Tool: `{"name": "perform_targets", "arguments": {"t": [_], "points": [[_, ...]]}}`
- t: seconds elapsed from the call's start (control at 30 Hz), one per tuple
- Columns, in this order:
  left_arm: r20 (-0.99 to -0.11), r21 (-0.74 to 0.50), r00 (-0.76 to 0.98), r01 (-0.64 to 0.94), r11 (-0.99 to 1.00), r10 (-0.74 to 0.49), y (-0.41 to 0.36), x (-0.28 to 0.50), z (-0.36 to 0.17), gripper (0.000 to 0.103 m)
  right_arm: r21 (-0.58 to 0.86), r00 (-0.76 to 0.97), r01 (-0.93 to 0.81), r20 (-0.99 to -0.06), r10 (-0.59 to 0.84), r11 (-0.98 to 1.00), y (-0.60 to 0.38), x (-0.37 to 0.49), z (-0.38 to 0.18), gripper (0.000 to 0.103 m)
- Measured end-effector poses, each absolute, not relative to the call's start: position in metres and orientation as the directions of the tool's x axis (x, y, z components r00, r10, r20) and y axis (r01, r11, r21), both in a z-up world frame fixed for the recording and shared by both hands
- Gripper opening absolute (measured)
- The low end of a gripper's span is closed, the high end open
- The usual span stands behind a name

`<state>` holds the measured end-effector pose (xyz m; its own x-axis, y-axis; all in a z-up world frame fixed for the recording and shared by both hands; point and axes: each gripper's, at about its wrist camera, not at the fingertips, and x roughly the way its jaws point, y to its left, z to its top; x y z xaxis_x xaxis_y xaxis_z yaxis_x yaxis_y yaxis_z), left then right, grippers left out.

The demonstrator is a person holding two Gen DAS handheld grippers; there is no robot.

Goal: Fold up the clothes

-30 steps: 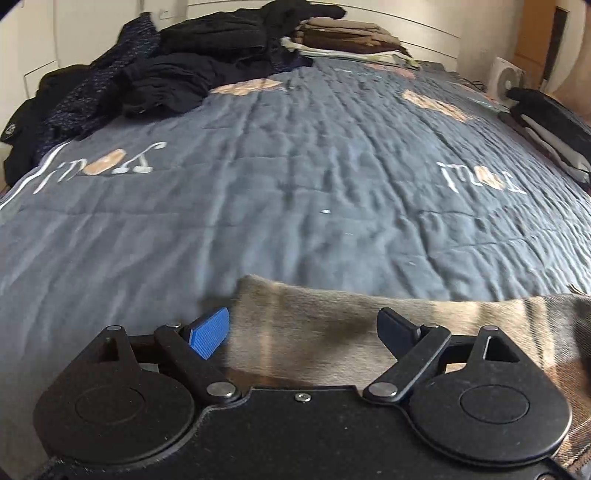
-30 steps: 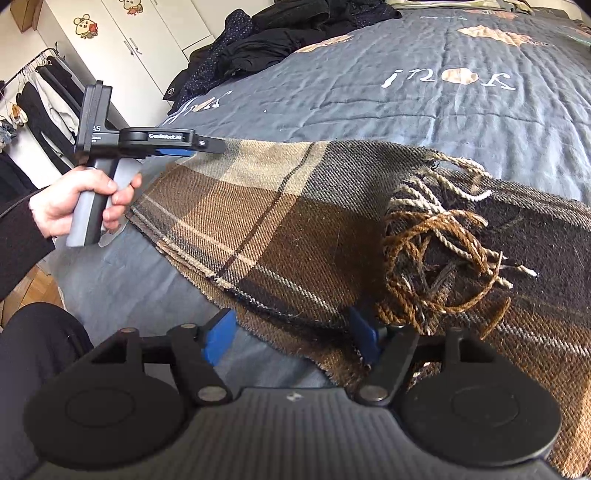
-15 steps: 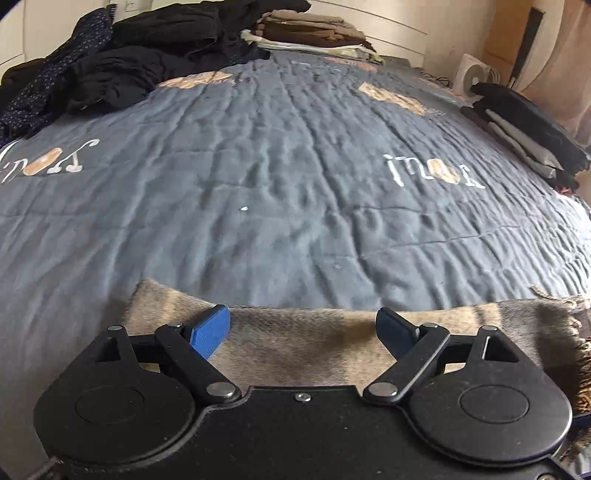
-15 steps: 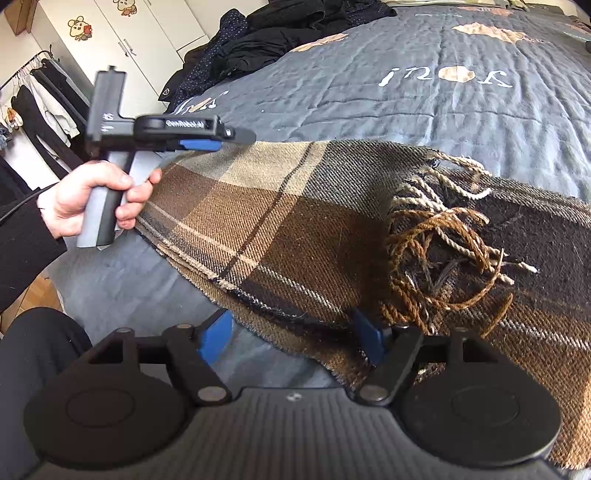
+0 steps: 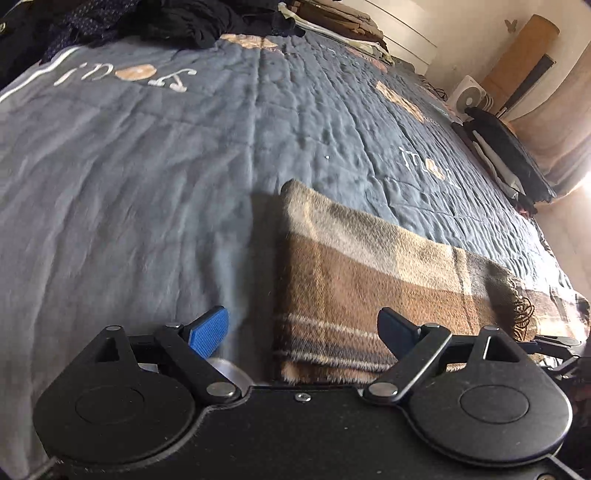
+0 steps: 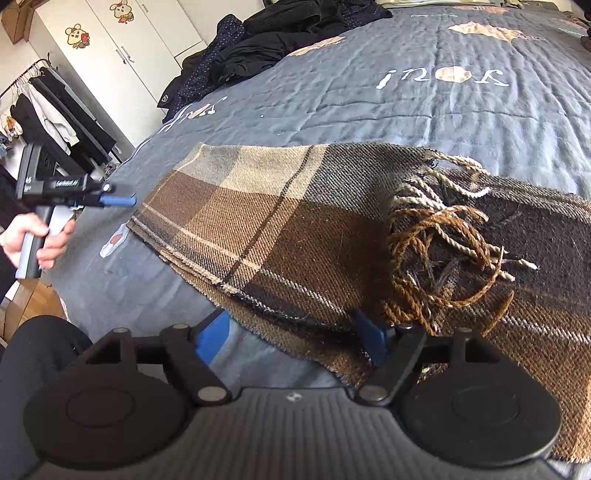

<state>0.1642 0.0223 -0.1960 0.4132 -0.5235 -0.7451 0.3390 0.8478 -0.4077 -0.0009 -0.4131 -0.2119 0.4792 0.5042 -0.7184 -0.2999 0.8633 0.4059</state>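
A brown plaid scarf (image 6: 280, 221) lies folded on the grey bedspread (image 6: 443, 122), its tangled fringe (image 6: 443, 240) turned back on top. My right gripper (image 6: 291, 338) sits at the scarf's near edge. Its jaws are opening; the edge crosses the gap and the blue pads (image 6: 212, 336) do not press it. A hand (image 6: 40, 240) holds my left gripper (image 6: 122, 200) just off the scarf's left end. In the left wrist view the left gripper (image 5: 303, 332) stands open, with the scarf (image 5: 369, 280) end before its right finger and bare bedspread before the left.
A heap of dark clothes (image 6: 295, 37) lies at the far side of the bed. Folded stacks sit at the head (image 5: 332, 18) and along the right edge (image 5: 506, 155), near a white fan (image 5: 469, 98). A wardrobe (image 6: 122, 44) and clothes rack (image 6: 55, 110) stand left.
My left gripper has drawn back to the left, off the scarf's end, and has turned. The right gripper's jaws have widened a little while that hand kept still.
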Motion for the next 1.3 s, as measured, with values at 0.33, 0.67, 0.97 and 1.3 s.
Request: {"name": "perform_targets", "arguments": {"t": [0.33,0.67,0.97,1.3], "points": [[-0.692,-0.498,0.379,0.366,0.786,-0.615,0.012,0.162,-0.218,0.051,0.394,0.477,-0.291,-0.73,0.489,0.872,-0.409,0.0,-0.211,0.078],[-0.651,-0.582,0.367,0.319,0.747,-0.664,0.008,0.175,-0.234,0.078,0.394,0.473,-0.291,-0.733,0.489,0.872,-0.407,0.001,-0.21,0.081],[-0.624,-0.611,0.323,0.367,0.702,-0.712,-0.013,0.18,-0.234,0.016,0.4,0.47,-0.288,-0.732,0.492,0.87,-0.407,0.001,-0.209,0.081],[-0.649,-0.606,0.351,0.298,0.738,-0.675,0.018,0.191,-0.233,0.057,0.408,0.465,-0.289,-0.731,0.499,0.866,-0.408,0.001,-0.208,0.081]]}}
